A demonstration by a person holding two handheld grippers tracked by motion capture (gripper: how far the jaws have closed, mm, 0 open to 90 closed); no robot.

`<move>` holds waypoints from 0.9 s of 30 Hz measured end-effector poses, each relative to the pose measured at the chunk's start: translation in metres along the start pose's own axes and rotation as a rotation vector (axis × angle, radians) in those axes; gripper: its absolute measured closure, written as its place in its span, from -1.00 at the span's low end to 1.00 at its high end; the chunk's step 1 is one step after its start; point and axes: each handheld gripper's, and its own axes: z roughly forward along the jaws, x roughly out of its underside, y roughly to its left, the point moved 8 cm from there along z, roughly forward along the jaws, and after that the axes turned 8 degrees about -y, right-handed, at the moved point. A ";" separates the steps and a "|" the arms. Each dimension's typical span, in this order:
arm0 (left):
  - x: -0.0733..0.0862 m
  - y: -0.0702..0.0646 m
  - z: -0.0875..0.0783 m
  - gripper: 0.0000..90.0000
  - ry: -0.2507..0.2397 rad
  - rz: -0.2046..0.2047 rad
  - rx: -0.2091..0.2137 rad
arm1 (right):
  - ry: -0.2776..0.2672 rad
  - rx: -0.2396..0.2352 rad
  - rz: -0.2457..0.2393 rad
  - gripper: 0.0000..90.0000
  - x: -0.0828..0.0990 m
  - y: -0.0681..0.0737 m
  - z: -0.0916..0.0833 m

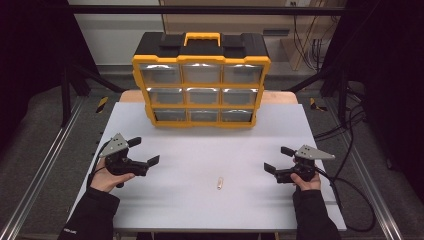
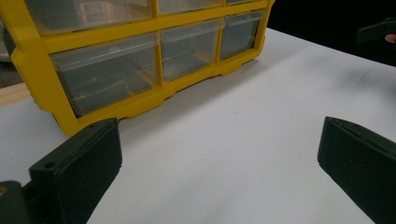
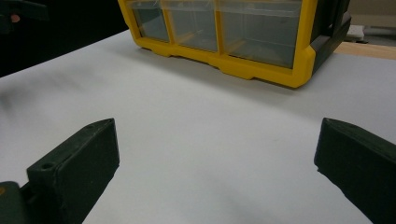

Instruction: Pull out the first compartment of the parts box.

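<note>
Left gripper (image 1: 144, 151) near bench (image 1: 210, 210) left edge, jaws spread, empty. Right gripper (image 1: 278, 159) near right edge, likewise spread. Small peg (image 1: 219, 183) lay between, toward front edge.

We see the desk (image 1: 210, 200) evenly lit from above, its pale top the brightest area, while the surroundings fall off into near-black. Small white glints sit on the clear drawer fronts of the yellow organizer (image 1: 201, 85) in the high view. Soft, faint shadows lie under the organizer and beside each hand-held gripper. The high view is slightly soft and low in detail. In the two gripper views we find the black jaws up close a little blurred, the organizer (image 2: 140, 60) sharper, and the lines of the desk edge leaning toward the corners.
</note>
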 end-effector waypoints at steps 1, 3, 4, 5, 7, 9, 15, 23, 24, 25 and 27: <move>-0.001 0.000 0.000 -1.00 -0.001 0.002 0.000 | 0.001 0.000 -0.001 -0.99 0.000 0.000 0.000; -0.003 0.002 0.001 -1.00 -0.003 0.004 -0.002 | 0.004 0.000 -0.001 -0.99 0.000 0.000 0.000; -0.005 0.002 0.001 -1.00 -0.005 0.004 -0.003 | 0.004 0.000 -0.001 -0.99 0.001 0.000 0.000; -0.005 0.002 0.002 -1.00 -0.003 0.006 -0.003 | 0.004 0.000 0.000 -0.99 0.000 0.000 0.000; -0.007 0.002 0.003 -1.00 -0.002 0.012 -0.004 | 0.003 -0.002 0.000 -0.99 0.000 0.000 0.000; -0.007 0.002 0.003 -1.00 -0.001 0.014 -0.003 | 0.002 -0.001 -0.001 -0.99 0.000 0.000 0.000; -0.012 0.003 0.006 -1.00 0.007 0.030 -0.004 | 0.001 0.000 -0.003 -0.99 0.000 0.000 0.001; -0.019 0.004 0.008 -1.00 0.016 0.053 -0.007 | 0.002 -0.004 -0.001 -0.99 0.000 0.000 0.001; -0.019 0.004 0.008 -1.00 0.018 0.055 -0.008 | 0.003 -0.005 -0.001 -0.99 0.000 0.001 0.001; -0.020 0.005 0.009 -1.00 0.022 0.059 -0.010 | 0.004 -0.004 -0.001 -0.99 0.000 0.001 0.001; -0.021 0.006 0.009 -1.00 0.024 0.062 -0.011 | 0.003 -0.004 -0.002 -0.99 0.000 0.001 0.001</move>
